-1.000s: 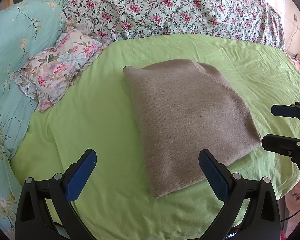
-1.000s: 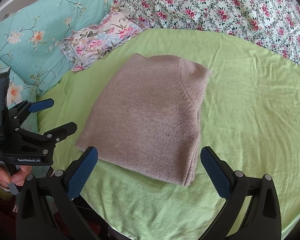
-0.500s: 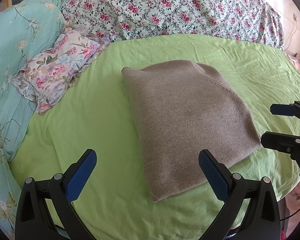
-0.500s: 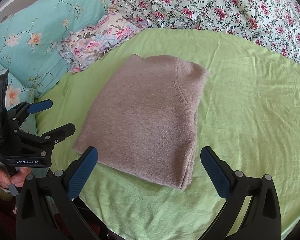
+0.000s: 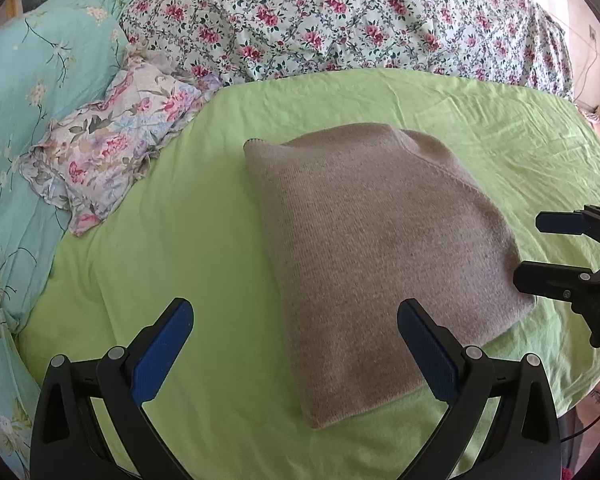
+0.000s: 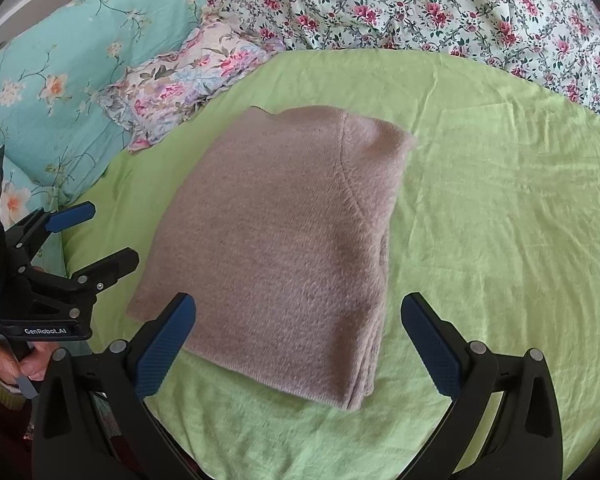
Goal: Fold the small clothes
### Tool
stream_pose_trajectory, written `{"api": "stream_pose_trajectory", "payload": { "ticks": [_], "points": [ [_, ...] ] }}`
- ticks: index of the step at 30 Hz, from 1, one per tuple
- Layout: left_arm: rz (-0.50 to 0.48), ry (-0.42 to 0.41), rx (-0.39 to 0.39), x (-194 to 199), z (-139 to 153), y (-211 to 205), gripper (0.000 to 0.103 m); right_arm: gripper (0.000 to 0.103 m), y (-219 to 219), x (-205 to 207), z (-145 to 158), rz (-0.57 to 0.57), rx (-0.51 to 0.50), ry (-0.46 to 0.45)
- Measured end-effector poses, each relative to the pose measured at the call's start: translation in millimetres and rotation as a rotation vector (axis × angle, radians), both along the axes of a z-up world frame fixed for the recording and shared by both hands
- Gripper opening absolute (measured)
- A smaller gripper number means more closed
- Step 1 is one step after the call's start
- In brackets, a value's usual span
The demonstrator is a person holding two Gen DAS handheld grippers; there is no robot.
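Observation:
A taupe knit sweater [image 5: 376, 240] lies folded into a flat rectangle on the green sheet [image 5: 188, 248]; it also shows in the right wrist view [image 6: 284, 248]. My left gripper [image 5: 296, 344] is open and empty, held above the sweater's near edge. It shows in the right wrist view [image 6: 96, 236] off the sweater's left side. My right gripper [image 6: 300, 340] is open and empty above the sweater's near edge. It shows in the left wrist view [image 5: 540, 248] at the sweater's right edge.
A small floral pillow [image 5: 108, 148] lies left of the sweater. A turquoise floral quilt [image 5: 28, 100] runs along the left. A rose-print quilt [image 5: 340, 16] covers the far side. The sheet's edge drops off at the near right [image 5: 580, 380].
Both grippers have drifted slightly; the sweater sits a little lower and nearer in both views. It lies still, and both grippers stay open.

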State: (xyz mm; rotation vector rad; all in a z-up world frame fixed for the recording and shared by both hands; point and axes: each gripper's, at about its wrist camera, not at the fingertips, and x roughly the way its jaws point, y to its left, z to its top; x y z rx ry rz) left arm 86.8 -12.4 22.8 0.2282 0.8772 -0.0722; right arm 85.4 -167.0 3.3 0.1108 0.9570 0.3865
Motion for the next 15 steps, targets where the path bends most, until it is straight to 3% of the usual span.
{"api": "stream_pose_trajectory", "payload": {
  "ticks": [15],
  "points": [
    [0.026,-0.017,-0.002,6.5,3.3,3.9,0.102,0.102,7.9,6.3,2.0,0.016,0.015,-0.003]
  ]
}}
